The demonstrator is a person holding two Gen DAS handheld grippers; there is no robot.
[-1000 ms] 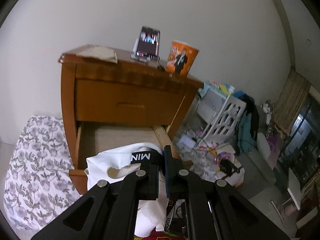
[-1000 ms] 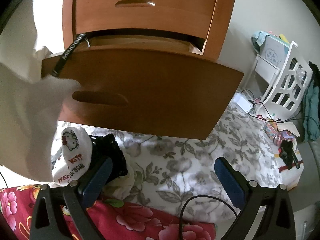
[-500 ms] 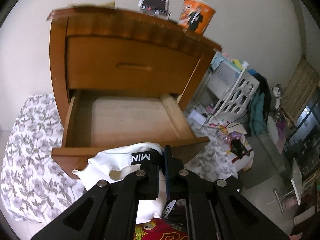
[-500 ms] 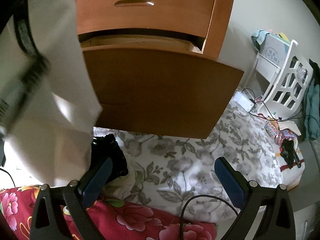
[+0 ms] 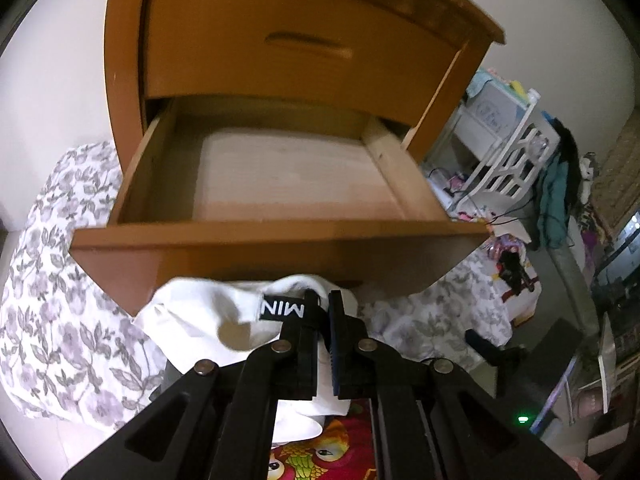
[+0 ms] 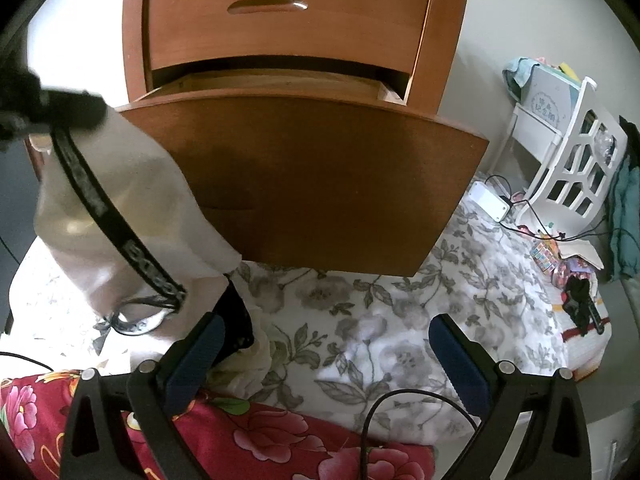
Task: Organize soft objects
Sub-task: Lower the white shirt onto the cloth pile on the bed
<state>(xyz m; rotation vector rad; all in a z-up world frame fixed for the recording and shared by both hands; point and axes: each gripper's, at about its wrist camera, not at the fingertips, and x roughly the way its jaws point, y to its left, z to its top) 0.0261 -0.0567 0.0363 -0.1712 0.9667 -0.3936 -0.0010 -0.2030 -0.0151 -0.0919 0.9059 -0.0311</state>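
left gripper (image 5: 323, 300): jaws pressed together on the black waistband of the white underwear, pointing down toward the front of the open drawer
white underwear (image 5: 208, 320): white cloth with a black band lettered "MIN", hanging from the left gripper just in front of the lower drawer's front panel, above the floral sheet; in the right wrist view it dangles at the left, overlapping the left corner of the drawer front (image 6: 120, 208)
right gripper (image 6: 324, 360): jaws spread wide with nothing between the blue pads, held over the floral sheet below the drawer front
lower drawer (image 5: 280, 184): pulled out of the wooden nightstand, pale bottom board bare
upper drawer (image 5: 304, 40): closed, with a carved slot handle
nightstand (image 6: 136, 40): reddish-brown wood, standing against the white wall
floral sheet (image 6: 360, 320): grey-flowered white cloth spread under and around the nightstand
red flowered blanket (image 6: 260, 440): at the near edge, under both grippers
dark garment (image 6: 236, 320): black cloth lying on the floral sheet just beside the right gripper's left finger
black cable (image 6: 384, 412): loops across the blanket near the right gripper
white rack (image 6: 576, 160): stands at the right, well apart from the nightstand
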